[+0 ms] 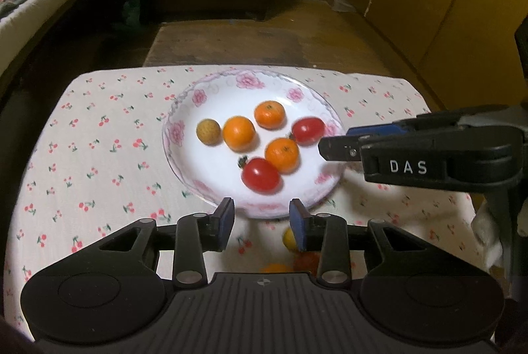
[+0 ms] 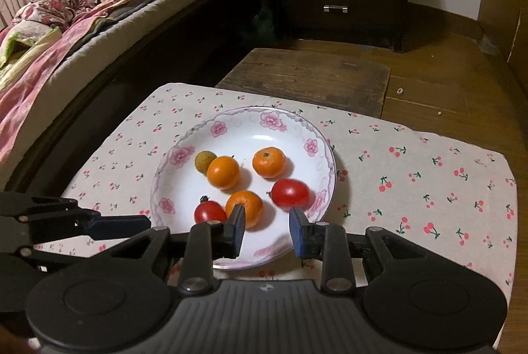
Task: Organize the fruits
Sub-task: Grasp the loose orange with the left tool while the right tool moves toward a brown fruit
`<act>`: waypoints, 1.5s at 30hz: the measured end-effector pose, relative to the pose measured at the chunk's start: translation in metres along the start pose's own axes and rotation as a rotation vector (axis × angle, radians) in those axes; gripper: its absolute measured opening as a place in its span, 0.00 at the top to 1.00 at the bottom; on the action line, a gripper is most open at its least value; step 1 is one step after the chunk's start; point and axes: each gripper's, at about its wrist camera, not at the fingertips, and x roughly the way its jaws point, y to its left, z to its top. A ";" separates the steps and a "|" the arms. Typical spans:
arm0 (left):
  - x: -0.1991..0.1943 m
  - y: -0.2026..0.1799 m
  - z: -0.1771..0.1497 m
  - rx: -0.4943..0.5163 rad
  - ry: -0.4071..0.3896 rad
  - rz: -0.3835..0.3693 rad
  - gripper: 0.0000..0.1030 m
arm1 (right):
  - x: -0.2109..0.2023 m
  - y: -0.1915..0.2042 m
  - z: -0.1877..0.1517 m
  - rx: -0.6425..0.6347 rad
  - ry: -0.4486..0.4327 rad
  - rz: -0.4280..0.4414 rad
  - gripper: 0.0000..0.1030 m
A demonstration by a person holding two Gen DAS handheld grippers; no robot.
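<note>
Now, your left tongs (image 1: 260,222) stand apart and empty at the near rim of the flowered plate (image 1: 171,136). It holds a small brown fruit (image 1: 208,131), three oranges (image 1: 239,133) and two tomatoes (image 1: 260,174). Your right tongs (image 2: 267,227), also apart and empty over the plate, read "DAS" (image 1: 408,167).

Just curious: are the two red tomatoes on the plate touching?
Apart. Right wrist view: an orange and bare plate lie between left tomato and right tomato.
</note>
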 end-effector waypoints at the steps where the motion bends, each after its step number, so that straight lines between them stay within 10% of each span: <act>1: -0.002 -0.001 -0.003 0.001 0.004 -0.007 0.56 | -0.003 0.001 -0.002 -0.003 0.003 0.003 0.65; 45: 0.021 -0.003 -0.032 0.080 0.112 -0.068 0.57 | -0.003 0.060 -0.097 -0.201 0.193 0.120 0.61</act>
